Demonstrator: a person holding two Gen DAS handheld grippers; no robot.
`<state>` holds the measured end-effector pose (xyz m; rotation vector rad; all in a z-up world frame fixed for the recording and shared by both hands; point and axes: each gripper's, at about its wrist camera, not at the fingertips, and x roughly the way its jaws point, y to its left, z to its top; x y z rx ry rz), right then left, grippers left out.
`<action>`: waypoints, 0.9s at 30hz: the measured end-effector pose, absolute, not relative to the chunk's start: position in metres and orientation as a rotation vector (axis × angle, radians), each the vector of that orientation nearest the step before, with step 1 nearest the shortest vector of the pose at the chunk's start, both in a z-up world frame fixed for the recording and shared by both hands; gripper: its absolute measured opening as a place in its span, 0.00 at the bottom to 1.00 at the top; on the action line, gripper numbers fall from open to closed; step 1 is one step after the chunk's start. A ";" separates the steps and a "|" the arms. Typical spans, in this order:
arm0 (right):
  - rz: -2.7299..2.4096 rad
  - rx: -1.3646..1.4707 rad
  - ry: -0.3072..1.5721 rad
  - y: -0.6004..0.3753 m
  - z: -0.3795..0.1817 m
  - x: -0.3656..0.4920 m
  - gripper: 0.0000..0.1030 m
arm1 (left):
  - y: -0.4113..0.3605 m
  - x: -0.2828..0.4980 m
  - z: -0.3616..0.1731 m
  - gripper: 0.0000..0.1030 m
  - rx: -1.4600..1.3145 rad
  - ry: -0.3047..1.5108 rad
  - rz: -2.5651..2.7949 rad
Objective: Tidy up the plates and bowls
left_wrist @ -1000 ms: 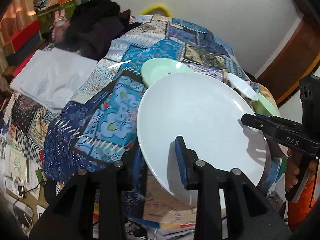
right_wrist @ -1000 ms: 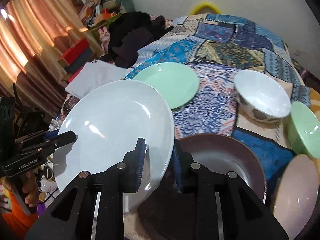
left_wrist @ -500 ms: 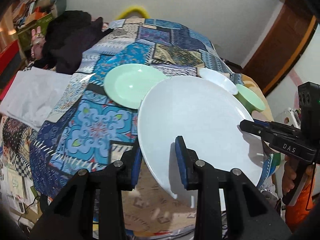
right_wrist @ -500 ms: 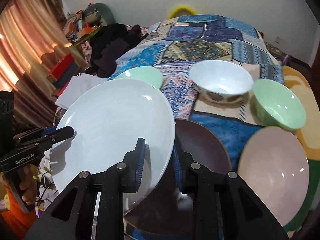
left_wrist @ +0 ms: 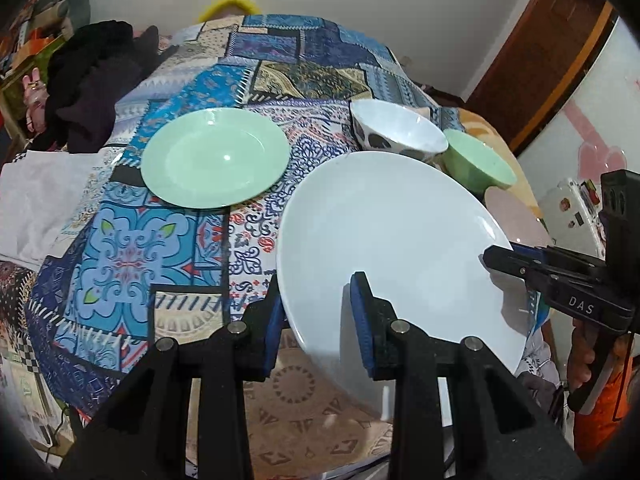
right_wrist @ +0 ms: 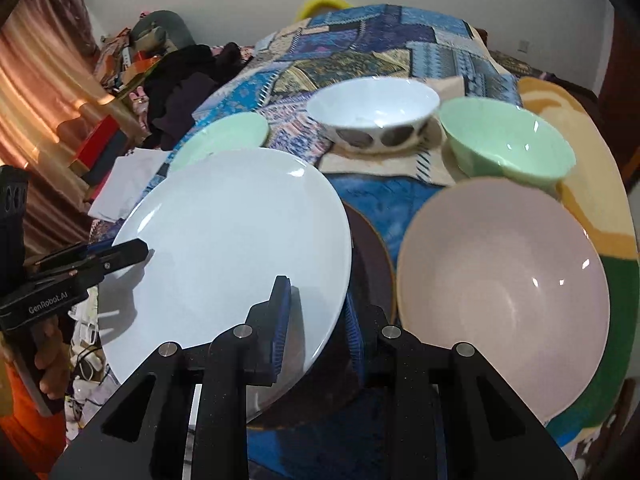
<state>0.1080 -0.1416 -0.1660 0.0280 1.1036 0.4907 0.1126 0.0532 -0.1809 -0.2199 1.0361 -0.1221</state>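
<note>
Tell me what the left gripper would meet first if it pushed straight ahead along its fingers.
Nothing new at first: the left gripper is already clamped on the white plate, so it would push the plate along. Past its far rim, the patterned white bowl looks like the first thing in line, though depth is unclear.

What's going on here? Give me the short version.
A person is sorting dishes on a patterned bedspread with two handheld tools. Both the left tool and the right tool are clamped on opposite edges of one large white plate, held tilted above a dark brown plate. A green plate, a white patterned bowl, a green bowl and a large pink bowl sit separately on the bedspread, not yet stacked.
</note>
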 end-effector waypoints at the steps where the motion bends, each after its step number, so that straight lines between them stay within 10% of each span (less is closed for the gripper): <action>1: 0.486 0.030 1.111 -0.143 -0.169 0.107 0.23 | 0.052 0.115 -0.183 0.30 -0.219 1.042 -0.126; 27: 0.407 -0.086 1.105 -0.141 -0.179 0.097 0.23 | 0.045 0.132 -0.236 0.30 -0.266 1.161 -0.158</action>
